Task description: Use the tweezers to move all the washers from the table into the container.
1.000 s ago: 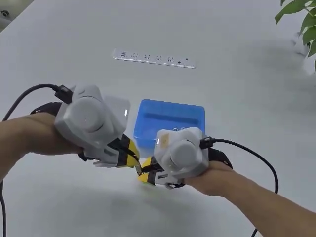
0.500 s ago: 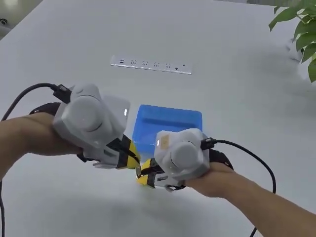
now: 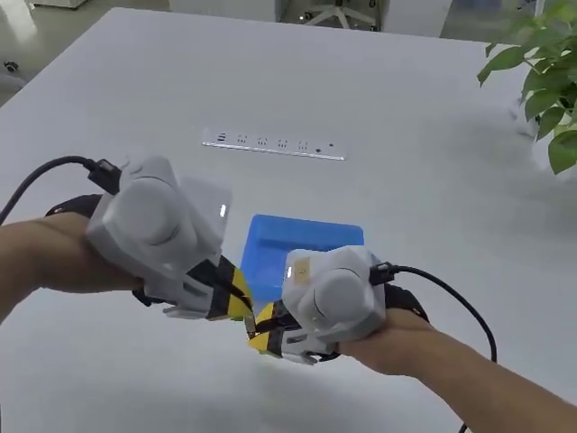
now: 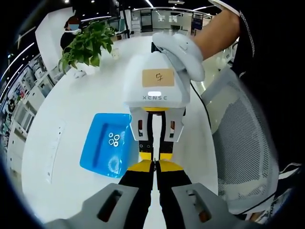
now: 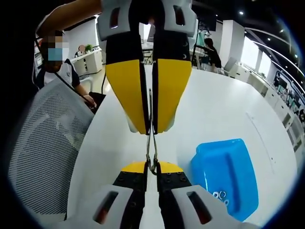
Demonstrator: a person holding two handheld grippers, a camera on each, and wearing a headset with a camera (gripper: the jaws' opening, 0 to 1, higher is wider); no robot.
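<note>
The thin metal tweezers (image 5: 151,143) run between the two grippers, which meet tip to tip just in front of the blue container (image 3: 302,248). My left gripper (image 3: 242,308) is shut on one end of them; in the right gripper view it (image 5: 150,130) comes down from the top with its yellow jaws pressed together. My right gripper (image 5: 152,168) is shut on the tweezers' other end and faces the left gripper (image 4: 155,167) head on. Several washers (image 4: 114,139) lie inside the container (image 4: 107,148); they (image 5: 220,194) also show near its lower edge.
A white power strip (image 3: 270,144) lies beyond the container. A potted plant (image 3: 541,81) stands at the table's right edge. A mesh office chair (image 4: 238,124) stands by the table's near edge. Cables trail from both grippers.
The head camera has tilted, so the whole scene sits lower in the picture. The grippers stay tip to tip near the container, with no clear move of their own.
</note>
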